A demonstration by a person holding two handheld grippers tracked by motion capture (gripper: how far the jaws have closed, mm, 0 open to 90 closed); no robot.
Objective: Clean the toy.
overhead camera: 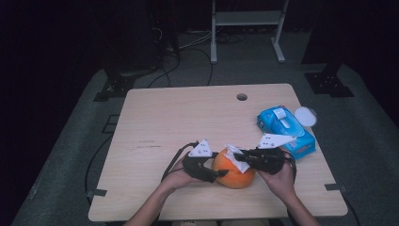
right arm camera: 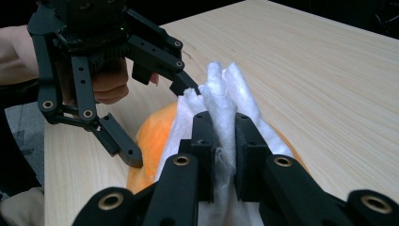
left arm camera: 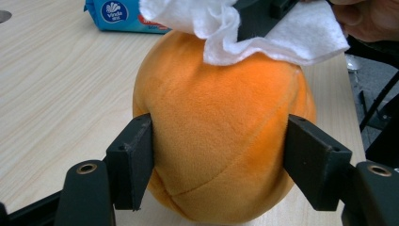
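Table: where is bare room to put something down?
The table is bare across its left half and far middle, up to the hole. Crowded: near edge around the orange plush ball and both hand-held grippers, and right side by the blue wipes pack.

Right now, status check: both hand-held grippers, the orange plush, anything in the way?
Left hand-held gripper clamped on orange plush ball, steadying it on table. Right hand-held gripper pinching white wipe, pressed on ball's top. Blue wipes pack off to right, nothing in way.
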